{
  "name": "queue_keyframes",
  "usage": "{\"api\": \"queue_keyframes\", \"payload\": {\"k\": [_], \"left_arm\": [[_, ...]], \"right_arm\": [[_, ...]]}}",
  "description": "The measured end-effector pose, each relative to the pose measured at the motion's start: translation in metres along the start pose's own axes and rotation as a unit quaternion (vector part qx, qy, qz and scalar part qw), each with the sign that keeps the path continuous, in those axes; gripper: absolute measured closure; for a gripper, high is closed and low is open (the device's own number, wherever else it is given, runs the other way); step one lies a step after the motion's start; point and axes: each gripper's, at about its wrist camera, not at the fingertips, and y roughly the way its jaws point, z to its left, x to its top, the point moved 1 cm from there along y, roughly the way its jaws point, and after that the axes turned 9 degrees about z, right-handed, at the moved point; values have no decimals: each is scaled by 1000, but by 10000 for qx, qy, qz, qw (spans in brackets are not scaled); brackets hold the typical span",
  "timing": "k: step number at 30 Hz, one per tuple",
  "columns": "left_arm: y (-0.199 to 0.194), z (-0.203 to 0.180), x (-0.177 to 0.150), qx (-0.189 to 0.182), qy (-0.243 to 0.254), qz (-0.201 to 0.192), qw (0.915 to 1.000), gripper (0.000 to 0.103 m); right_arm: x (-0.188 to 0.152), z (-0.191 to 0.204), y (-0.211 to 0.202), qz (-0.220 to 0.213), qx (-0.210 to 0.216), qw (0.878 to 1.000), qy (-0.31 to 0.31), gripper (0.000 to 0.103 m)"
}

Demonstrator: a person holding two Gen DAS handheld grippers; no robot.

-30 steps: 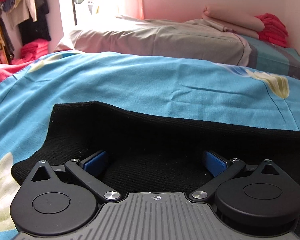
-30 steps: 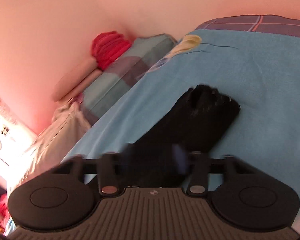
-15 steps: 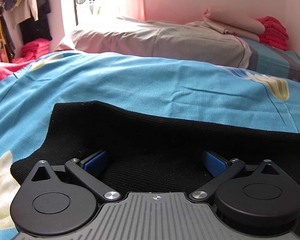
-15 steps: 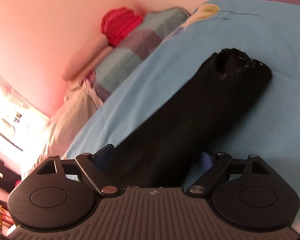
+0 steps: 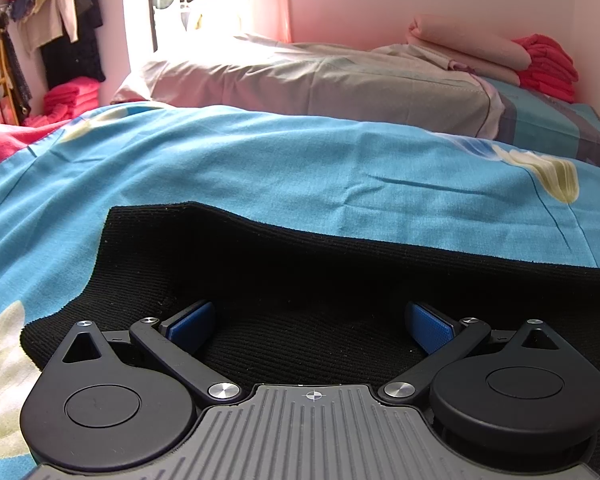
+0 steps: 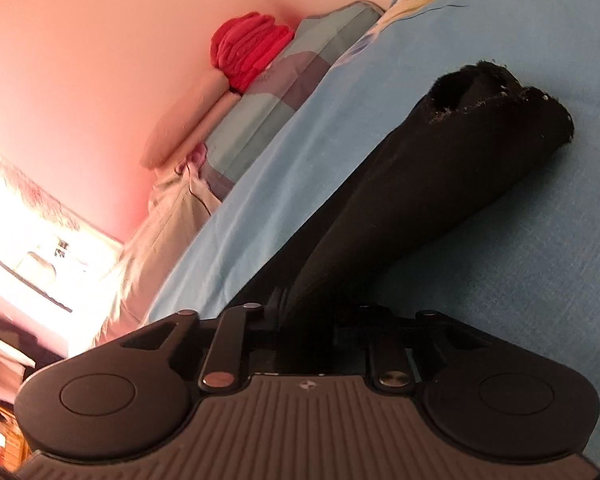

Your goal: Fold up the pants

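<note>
The black pants point(image 5: 320, 280) lie spread on the blue bedsheet point(image 5: 260, 168). The left gripper point(image 5: 310, 322) rests on them, fingers wide apart. The right gripper point(image 6: 306, 320) is clamped on a pant leg point(image 6: 440, 184).

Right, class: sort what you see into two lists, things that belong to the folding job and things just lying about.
Job: black pants, left gripper, right gripper.

Lying about: red towels, pink blanket, grey pillow, hanging clothes.
</note>
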Motion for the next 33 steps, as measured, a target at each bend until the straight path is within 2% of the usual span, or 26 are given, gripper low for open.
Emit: {"api": "queue_keyframes", "payload": {"k": [1,3,4,6,9,11,13,15,17,20,22,23,24,25,28,31,33], "left_arm": [[0,0,0,-1,0,1,10000,0],[0,0,0,-28,9,-4,10000,0],[0,-1,0,-91,41,-4,9999,0],[1,-4,0,-30,126,-10,9999,0],[0,-2,-1,-68,84,-16,9999,0],[0,-3,-1,-57,93,-19,9999,0],[0,-3,-1,-61,88,-20,9999,0],[0,-3,-1,-75,76,-21,9999,0],[0,-3,-1,-69,82,-23,9999,0],[0,-3,-1,-79,70,-28,9999,0],[0,-4,-1,-76,65,-32,9999,0],[0,-3,-1,-76,65,-32,9999,0],[0,-3,-1,-78,64,-32,9999,0],[0,-3,-1,-79,61,-35,9999,0],[-1,-3,-1,-76,47,-39,10000,0],[-1,-3,-1,-78,53,-39,9999,0],[-1,-3,-1,-79,54,-37,9999,0]], "right_arm": [[3,3,-5,-61,-69,9999,-123,86],[11,-2,-24,-688,42,9975,-146,87],[16,-7,-24,-733,-98,9972,-91,86],[17,-13,-8,-349,-461,9983,-69,86],[14,-13,-13,-534,-228,9983,-44,82],[14,-15,-11,-375,-270,9989,21,79],[11,-13,-13,-382,-257,9988,168,70],[7,-12,-16,-374,-141,9985,362,44],[1,-5,-17,-414,-128,9987,279,40],[0,2,-12,-489,-294,9984,50,40],[5,-2,-10,-567,-216,9981,86,46],[7,-6,-9,-643,-224,9976,98,60],[8,-11,-10,-679,-326,9971,86,81],[9,-15,-8,-656,-430,9968,141,82],[13,-21,-11,-601,-262,9976,203,81],[21,-38,-10,-614,72,9960,641,82],[20,-41,-13,-596,184,9950,778,78]]}}
